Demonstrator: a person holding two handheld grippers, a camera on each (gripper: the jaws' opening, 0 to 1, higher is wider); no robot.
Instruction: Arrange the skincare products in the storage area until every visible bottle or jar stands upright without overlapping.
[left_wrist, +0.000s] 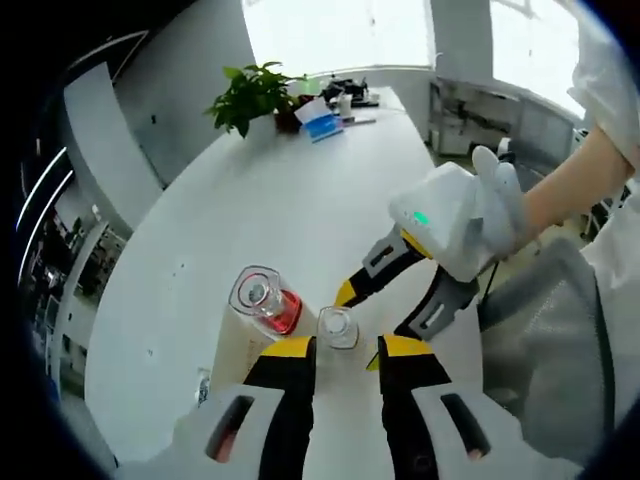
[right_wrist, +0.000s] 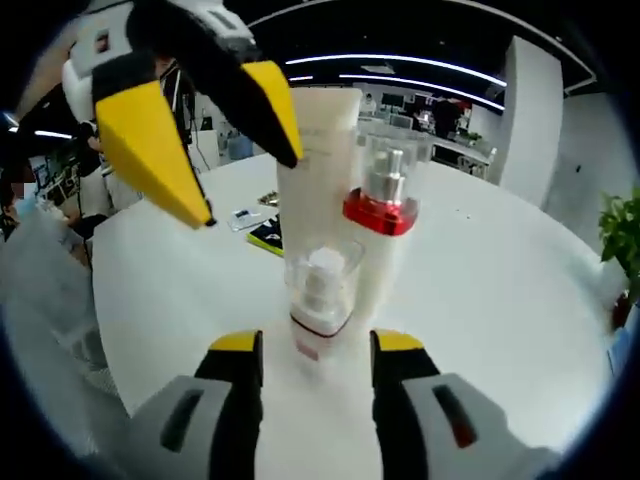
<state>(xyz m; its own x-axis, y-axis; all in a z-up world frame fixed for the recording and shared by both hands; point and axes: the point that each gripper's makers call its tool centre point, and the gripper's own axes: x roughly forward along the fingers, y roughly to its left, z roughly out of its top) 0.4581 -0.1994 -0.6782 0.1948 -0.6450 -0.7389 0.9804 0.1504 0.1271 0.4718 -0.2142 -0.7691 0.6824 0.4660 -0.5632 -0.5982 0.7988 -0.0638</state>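
Where the two claws meet near the close edge of the white table (left_wrist: 300, 200), three skincare items stand grouped, all upright with their long axes vertical. Nearest in the right gripper view is a small bottle (right_wrist: 322, 290) of clear, glossy plastic with a see-through cap and a thin red band low on its body. Just behind it stand a tall, matte cream tube (right_wrist: 322, 150), flat-sided and smooth, and a clear pump bottle (right_wrist: 385, 190) with a red collar under a transparent cylindrical cover; these two stand side by side, so close that I cannot tell whether they touch. In the left gripper view the same small bottle (left_wrist: 338, 328) shows from above as a round clear cap, with the pump bottle (left_wrist: 266, 298) and the tube (left_wrist: 235, 345) to its left.

The right claw (right_wrist: 317, 350) is spread, its black, yellow-tipped jaws level on either side of the small bottle's base, not clearly touching it. The left claw (left_wrist: 345, 350) is also spread, its jaws pointing down toward the small bottle's top with the cap in the gap between them. A white-gloved hand (left_wrist: 495, 205) holds the right gripper from the far right, forearm angled down toward the table.

At the table's far end sit a leafy green potted plant (left_wrist: 255, 95) and a blue-and-white box (left_wrist: 322, 122).
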